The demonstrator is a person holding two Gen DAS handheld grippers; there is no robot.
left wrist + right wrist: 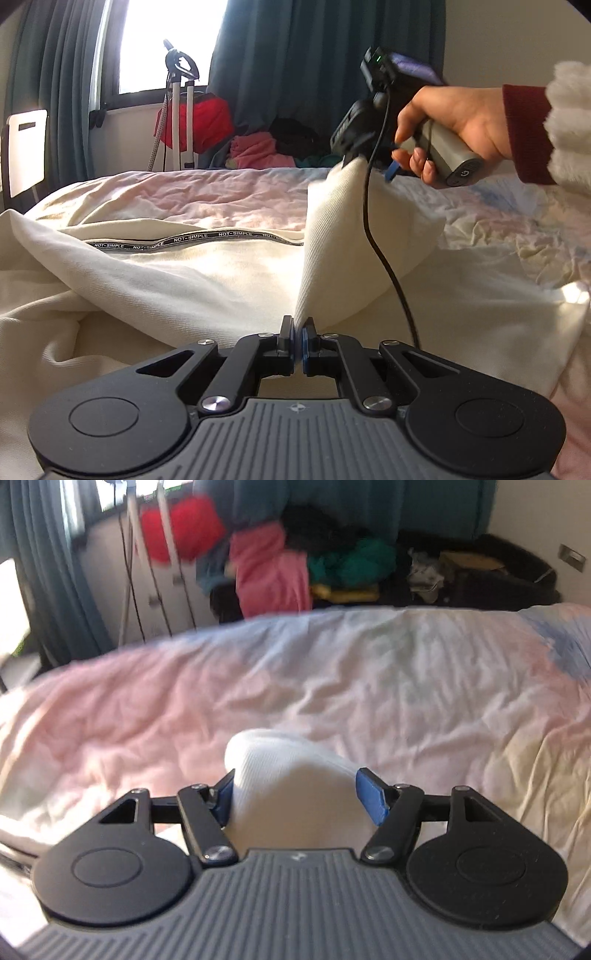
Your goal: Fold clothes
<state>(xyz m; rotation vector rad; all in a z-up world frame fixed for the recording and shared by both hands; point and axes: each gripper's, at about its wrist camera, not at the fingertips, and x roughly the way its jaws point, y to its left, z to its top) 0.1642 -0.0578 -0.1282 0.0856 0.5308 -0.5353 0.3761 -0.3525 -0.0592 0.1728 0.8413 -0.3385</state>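
A cream garment (221,273) with a "NOT-SIMPLE" printed band lies spread on the bed. My left gripper (297,332) is shut on a pinched fold of it at the near edge, and the cloth rises from there in a taut ridge. That ridge runs up to my right gripper (369,166), which a person's hand (454,122) holds above the bed. In the right wrist view, a thick bundle of the garment (291,775) fills the gap between the wide-set blue pads of the right gripper (295,790), which holds it lifted.
The bed has a crumpled pink, white and blue cover (332,686). Beyond its far edge lie a pile of pink, green and black clothes (273,568), a stand with a red bag (181,110), curtains and a window. A black cable (384,258) hangs from the right gripper.
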